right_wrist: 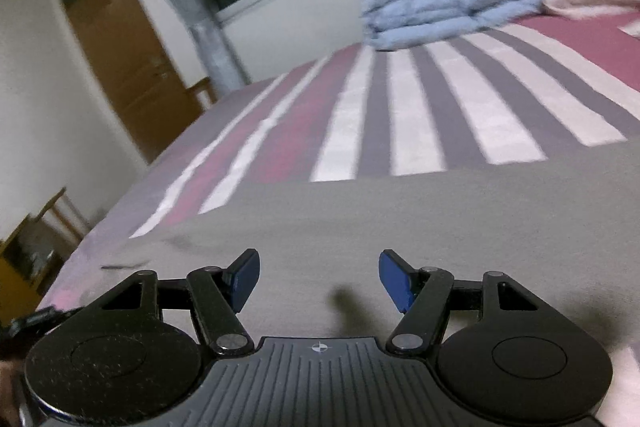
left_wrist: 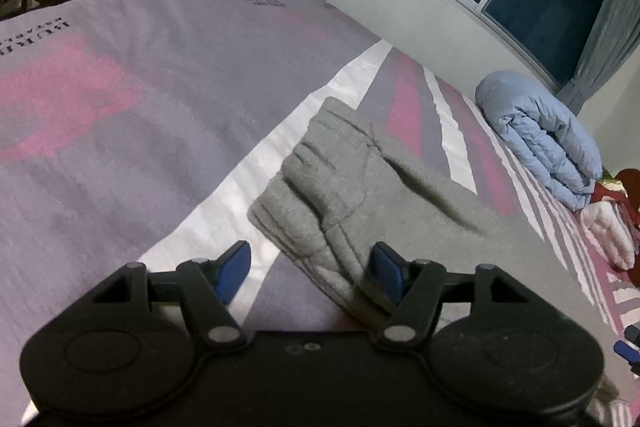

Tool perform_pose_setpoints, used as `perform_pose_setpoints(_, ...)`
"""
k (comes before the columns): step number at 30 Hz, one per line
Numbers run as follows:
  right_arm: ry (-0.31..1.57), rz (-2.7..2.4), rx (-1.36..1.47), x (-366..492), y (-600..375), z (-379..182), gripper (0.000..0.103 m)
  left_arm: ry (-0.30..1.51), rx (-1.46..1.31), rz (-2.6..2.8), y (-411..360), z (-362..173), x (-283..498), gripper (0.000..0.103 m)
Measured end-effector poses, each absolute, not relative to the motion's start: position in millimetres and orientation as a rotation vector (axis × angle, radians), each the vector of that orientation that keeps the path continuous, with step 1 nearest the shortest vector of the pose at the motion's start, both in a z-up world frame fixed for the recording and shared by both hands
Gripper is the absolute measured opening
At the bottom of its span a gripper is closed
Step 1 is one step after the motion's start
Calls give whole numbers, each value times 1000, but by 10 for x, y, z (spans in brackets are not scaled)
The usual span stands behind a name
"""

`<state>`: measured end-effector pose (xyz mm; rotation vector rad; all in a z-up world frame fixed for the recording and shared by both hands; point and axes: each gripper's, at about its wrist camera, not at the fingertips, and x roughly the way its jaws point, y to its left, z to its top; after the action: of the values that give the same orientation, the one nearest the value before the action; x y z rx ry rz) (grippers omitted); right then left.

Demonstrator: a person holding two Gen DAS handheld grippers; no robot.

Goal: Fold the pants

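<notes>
Pants (left_wrist: 360,195) flat on bed (left_wrist: 120,115), waistband toward far-left.

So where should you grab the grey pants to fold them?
Probably at the ribbed waistband, the thick bunched end of the grey pants. It lies just ahead of the open left gripper, its near edge beside the blue pads, so come from this near side, low over the striped bedcover, and pinch the edge.

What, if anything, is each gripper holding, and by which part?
Nothing is held. The left gripper is open over the waistband end of the grey pants; the right gripper is open above the grey fabric.
</notes>
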<state>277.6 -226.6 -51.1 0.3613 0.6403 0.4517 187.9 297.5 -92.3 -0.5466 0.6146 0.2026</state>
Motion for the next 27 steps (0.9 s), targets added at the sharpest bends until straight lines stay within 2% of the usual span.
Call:
perform_pose_setpoints(11, 660, 327, 498, 2618, -2952, -654, 66, 624, -393, 253, 2712, -793, 1842, 59)
perform_pose_setpoints(27, 591, 119, 673, 2409, -4109, -617, 66, 639, -170, 264, 2165, -569, 1967, 60)
